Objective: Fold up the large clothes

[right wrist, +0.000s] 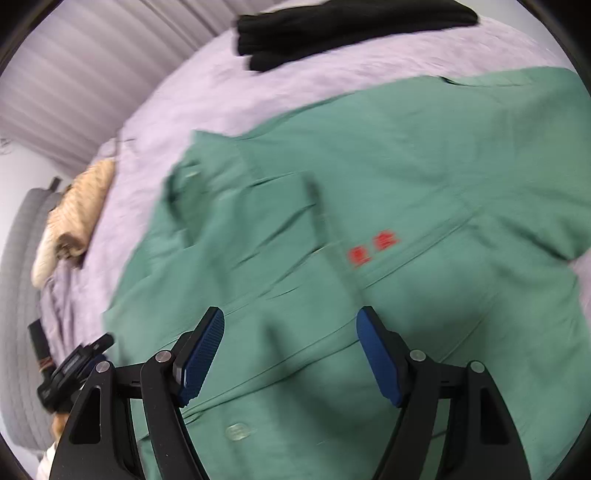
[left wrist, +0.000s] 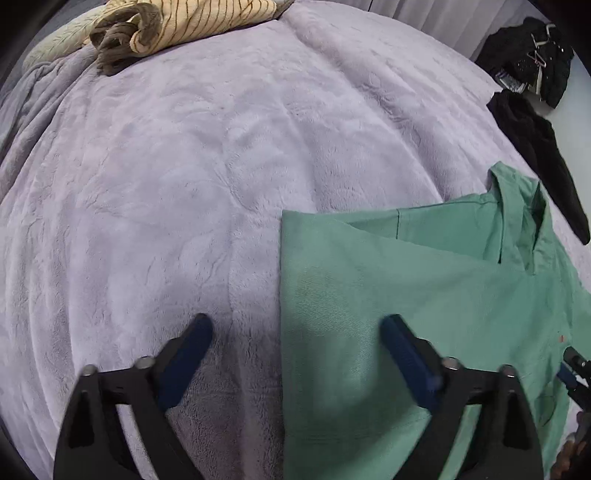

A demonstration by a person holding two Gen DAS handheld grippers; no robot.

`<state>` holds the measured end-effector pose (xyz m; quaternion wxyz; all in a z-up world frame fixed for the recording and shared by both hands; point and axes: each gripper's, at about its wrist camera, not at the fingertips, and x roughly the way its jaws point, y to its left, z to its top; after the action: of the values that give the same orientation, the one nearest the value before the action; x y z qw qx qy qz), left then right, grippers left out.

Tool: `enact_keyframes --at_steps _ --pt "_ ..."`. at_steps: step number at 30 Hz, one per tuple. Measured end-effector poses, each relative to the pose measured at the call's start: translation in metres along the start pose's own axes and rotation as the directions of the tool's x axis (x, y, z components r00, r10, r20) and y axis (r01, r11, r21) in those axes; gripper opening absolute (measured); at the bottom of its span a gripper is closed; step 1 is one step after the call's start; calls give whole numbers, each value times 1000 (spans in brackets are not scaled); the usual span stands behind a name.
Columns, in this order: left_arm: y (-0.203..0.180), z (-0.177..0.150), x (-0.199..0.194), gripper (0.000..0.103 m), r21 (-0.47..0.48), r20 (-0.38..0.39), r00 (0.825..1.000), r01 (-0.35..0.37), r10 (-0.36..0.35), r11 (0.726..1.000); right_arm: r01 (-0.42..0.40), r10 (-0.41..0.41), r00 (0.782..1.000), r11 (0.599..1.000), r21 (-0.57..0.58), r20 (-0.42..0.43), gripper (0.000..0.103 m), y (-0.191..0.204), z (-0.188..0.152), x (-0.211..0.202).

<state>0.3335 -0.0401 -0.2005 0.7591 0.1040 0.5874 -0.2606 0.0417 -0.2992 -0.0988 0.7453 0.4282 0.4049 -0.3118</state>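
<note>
Bed cover: one; lilac plush fleece, softly creased, spread over the whole bed and carrying every garment listed.
Green shirt: one; smooth woven cloth, collared, with small red lettering on the chest and a pale round button on the front. It lies flat on the bed cover. In the left wrist view it sits toward the cover's right edge, collar pointing to the far side, long axis running from the near edge to the far edge; one panel is folded across the body with a straight left edge.
Black garments: two seen in the left wrist view; a long dark strip at the cover's far right edge, and a knitted heap with metal clips off the bed beyond it.
Striped garment: one; cream with thin dark stripes, bunched and twisted, at the far left corner of the cover.
Left gripper: one; black frame, blue ribbed pads, jaws apart and empty, straddling the shirt's left edge.
Right gripper: one; same build, jaws apart and empty, above the shirt front.
</note>
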Motion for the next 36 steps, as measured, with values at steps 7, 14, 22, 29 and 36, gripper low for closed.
enact_keyframes --at_steps 7,14,22,29,36 --pt "-13 -2 30 63 22 44 996 -76 75 997 16 -23 999 986 -165 -39 20 2 11 -7" --pt "-17 -2 32 63 43 95 982 -169 164 985 42 -48 997 994 -98 -64 12 -42 7 -2" --pt "-14 -58 -29 64 192 97 993 -85 67 978 -1 2 1000 985 -171 4 17 -22 -3 -40" --pt "39 -127 -31 76 99 11 993 -115 114 988 29 -45 996 978 -207 -76 16 -14 -13 7" --pt "64 -131 -67 80 88 38 983 -185 182 979 40 -51 996 985 -168 -67 44 -29 -36 -27"
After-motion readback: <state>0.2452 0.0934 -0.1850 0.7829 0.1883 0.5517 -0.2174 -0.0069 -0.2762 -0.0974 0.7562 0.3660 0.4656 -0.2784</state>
